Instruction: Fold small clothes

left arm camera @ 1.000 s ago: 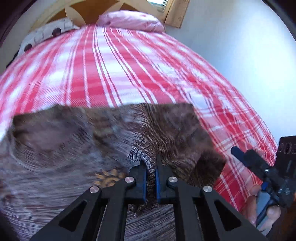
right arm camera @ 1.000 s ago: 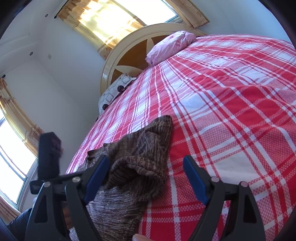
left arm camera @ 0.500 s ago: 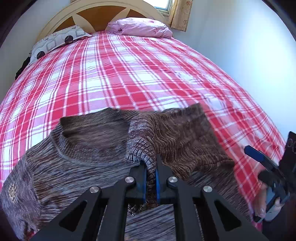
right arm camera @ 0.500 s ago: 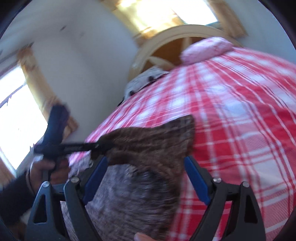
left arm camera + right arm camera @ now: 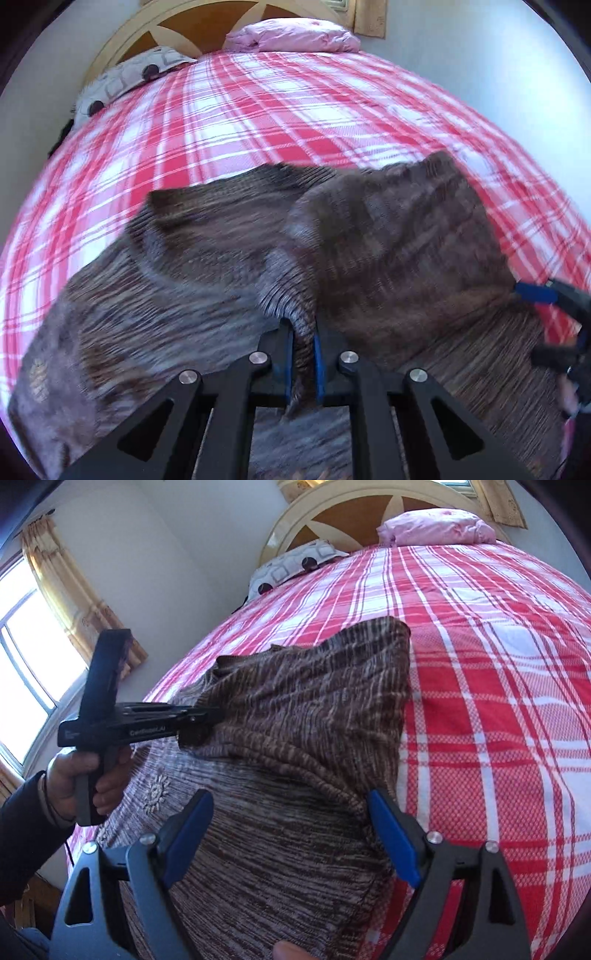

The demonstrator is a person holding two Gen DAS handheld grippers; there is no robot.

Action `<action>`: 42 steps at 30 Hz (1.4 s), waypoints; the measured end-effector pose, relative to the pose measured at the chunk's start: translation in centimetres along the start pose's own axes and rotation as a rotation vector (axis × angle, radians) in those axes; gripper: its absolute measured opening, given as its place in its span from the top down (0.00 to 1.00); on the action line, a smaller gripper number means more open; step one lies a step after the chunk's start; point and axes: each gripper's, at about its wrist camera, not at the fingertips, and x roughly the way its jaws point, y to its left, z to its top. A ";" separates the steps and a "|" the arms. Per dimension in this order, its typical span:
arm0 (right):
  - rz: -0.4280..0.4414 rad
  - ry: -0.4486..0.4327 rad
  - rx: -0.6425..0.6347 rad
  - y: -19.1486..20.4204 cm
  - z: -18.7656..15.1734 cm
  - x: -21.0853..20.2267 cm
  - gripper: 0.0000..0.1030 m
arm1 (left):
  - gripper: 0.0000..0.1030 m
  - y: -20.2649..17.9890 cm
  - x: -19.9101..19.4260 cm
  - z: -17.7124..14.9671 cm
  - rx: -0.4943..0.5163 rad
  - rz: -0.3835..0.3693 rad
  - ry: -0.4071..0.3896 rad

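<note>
**A one-sided hold on a half-made fold**

The bed [image 5: 498, 686] carries the whole job: its red checked cover is soft and gives no firm edge to press a crease against. The brown knitted sweater [image 5: 288, 782] lies on the near left part of it, with one sleeve or side panel thrown across the body and standing up in a loose hump, not lying flat.

The left gripper [image 5: 303, 354] is closed on a narrow bunch of the knit at the middle of that flap. The right gripper [image 5: 291, 834] stands wide open, its blue pads on either side of the near right edge, pinching nothing.

The likely trouble is uneven tension: with only one pinch point, a pull could drag the whole sweater across the cover. The knit may also stretch or slip from so small a bite, and the flap would fall back crooked.
</note>
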 end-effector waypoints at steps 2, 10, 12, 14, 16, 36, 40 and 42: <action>-0.004 0.014 -0.017 0.3 -0.1 0.1 0.12 | 0.90 0.8 -1.1 -0.6 -0.022 -0.004 -0.027; 0.010 0.015 -0.014 0.0 -0.3 0.0 0.11 | 0.90 2.9 1.2 2.8 -0.229 -0.113 0.023; 0.019 0.013 -0.006 -0.2 -0.2 0.0 0.11 | 0.90 3.3 1.9 3.3 -0.263 -0.122 0.041; 0.016 0.013 -0.010 -0.1 -0.2 0.0 0.11 | 0.90 4.2 2.3 3.3 -0.324 -0.246 0.070; 0.005 0.016 -0.019 0.1 -0.3 0.1 0.11 | 0.90 5.0 0.8 2.9 -0.389 -0.474 -0.012; -0.001 -0.035 -0.009 0.3 -0.3 -0.8 0.11 | 0.89 2.5 -0.2 -1.8 -0.252 -0.217 -0.010; 0.006 -0.051 0.025 -0.4 -0.2 -1.1 0.12 | 0.89 1.9 -0.1 -1.7 -0.217 -0.114 0.006; -0.002 -0.040 0.022 -0.3 -0.2 -0.8 0.12 | 0.89 2.1 -0.7 -2.0 -0.214 -0.170 0.000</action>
